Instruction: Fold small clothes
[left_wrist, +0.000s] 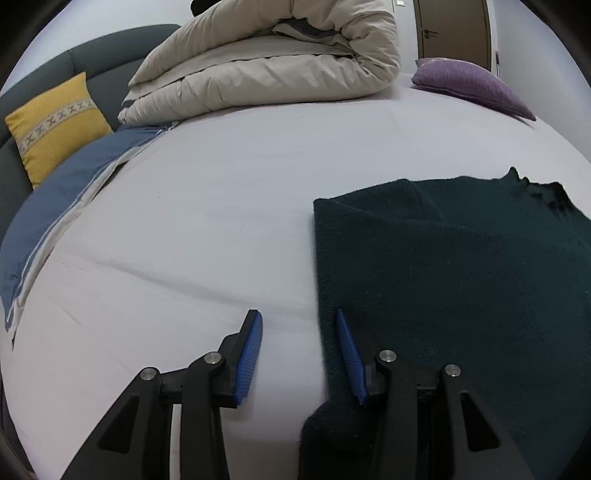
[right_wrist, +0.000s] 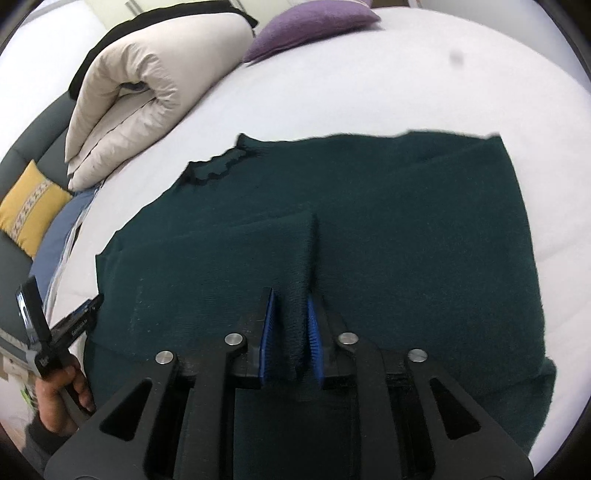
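Observation:
A dark green knitted sweater lies spread on the white bed sheet, its neckline at the far left. It also shows in the left wrist view, on the right. My right gripper is shut on a pinched fold of the sweater's near part, a sleeve or hem. My left gripper is open and empty at the sweater's left edge, one blue pad over the sheet, the other over the cloth. The left gripper and the hand holding it also show in the right wrist view, at the left.
A rolled beige duvet lies at the far side of the bed. A purple cushion is to its right. A yellow cushion leans on the grey headboard, with a blue pillow beside it. A door is behind.

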